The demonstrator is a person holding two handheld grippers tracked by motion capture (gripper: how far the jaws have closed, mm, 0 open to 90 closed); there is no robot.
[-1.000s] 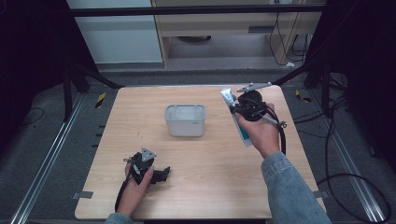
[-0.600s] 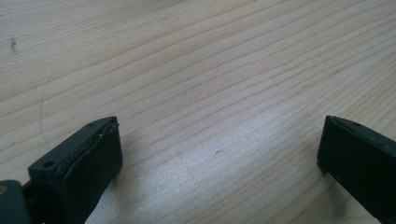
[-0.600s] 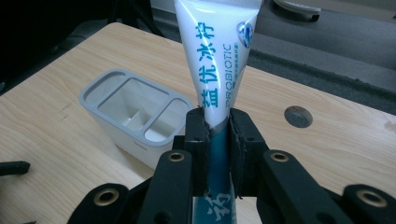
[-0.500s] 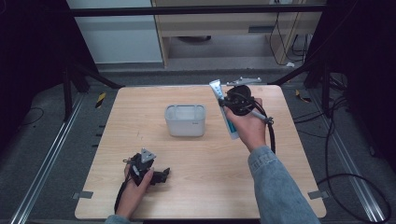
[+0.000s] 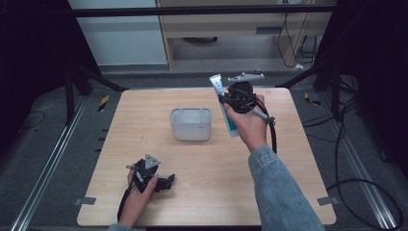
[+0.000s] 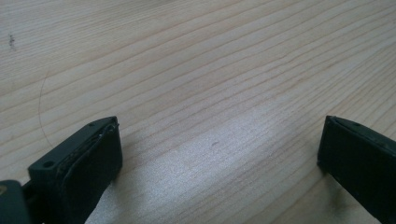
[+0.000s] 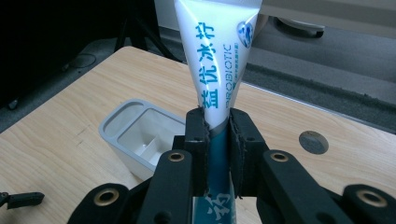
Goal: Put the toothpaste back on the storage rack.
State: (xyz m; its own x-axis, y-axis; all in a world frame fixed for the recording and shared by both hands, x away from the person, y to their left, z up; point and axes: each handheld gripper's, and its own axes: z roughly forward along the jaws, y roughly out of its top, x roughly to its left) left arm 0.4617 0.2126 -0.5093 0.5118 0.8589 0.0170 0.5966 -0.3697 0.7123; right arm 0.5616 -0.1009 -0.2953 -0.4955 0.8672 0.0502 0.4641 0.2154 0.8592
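Right gripper is clamped on the toothpaste tube — jaws pinch it across the narrow part of its body, crimped flat end up, the rest hanging below the jaws. I have it in the air, just right of the grey bin in the high view; the bin sits mid-bench, open and empty as far as I can see, with a divider inside.

Risks as I judge them: the tube is soft and slick, held on a thin pinch, so any quick swing could let it pivot or slide down between the pads. If I mean to drop it in the bin, the long tube could catch the near rim and tip the light bin, or land half out. Squeezing harder may just deform the tube; I can't tell whether the cap is on, since the lower end is hidden behind the hand.

Left gripper rests low on the bench near the front left edge, jaws apart with nothing between them — bare wood grain ahead of it. It's well apart from the bin, so no collision worry there.
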